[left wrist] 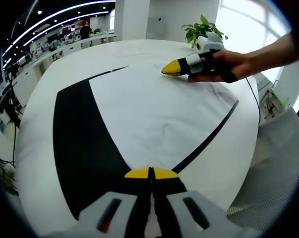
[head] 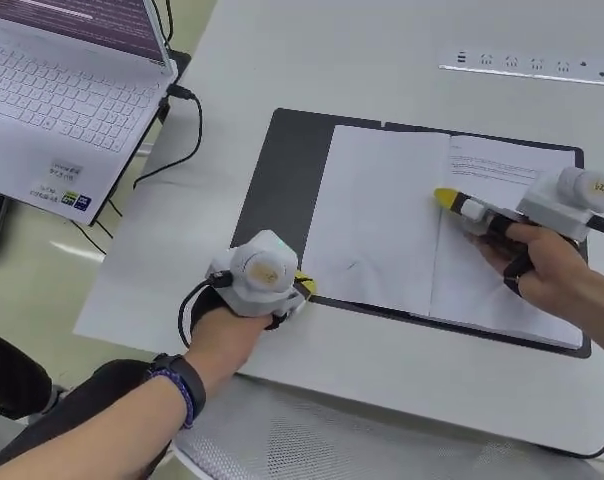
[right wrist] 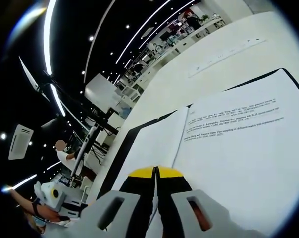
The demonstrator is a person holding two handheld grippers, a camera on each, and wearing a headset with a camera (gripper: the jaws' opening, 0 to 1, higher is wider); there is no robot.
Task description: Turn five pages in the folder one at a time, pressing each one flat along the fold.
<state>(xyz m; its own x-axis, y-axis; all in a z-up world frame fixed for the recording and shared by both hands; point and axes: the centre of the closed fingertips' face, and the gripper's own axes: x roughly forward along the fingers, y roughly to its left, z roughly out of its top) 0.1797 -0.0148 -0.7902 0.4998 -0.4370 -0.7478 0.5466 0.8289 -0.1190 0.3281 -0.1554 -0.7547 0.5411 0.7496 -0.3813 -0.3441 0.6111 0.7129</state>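
A black folder (head: 282,170) lies open on the white table, with a blank white page (head: 377,215) on its left half and a printed page (head: 507,175) on its right. My right gripper (head: 447,200) is shut, its yellow tips resting on the paper along the fold; in the right gripper view its closed tips (right wrist: 156,172) sit at the crease between blank and printed pages (right wrist: 238,144). My left gripper (head: 304,287) is shut at the folder's near left corner, and its own view shows the tips (left wrist: 150,173) on the black cover (left wrist: 80,148) beside the blank page (left wrist: 159,109).
A white laptop (head: 57,95) sits on the far left with a black cable (head: 187,130) trailing toward the folder. A power strip panel (head: 527,68) is set into the table at the far right. The table's near edge (head: 282,385) runs just below the folder.
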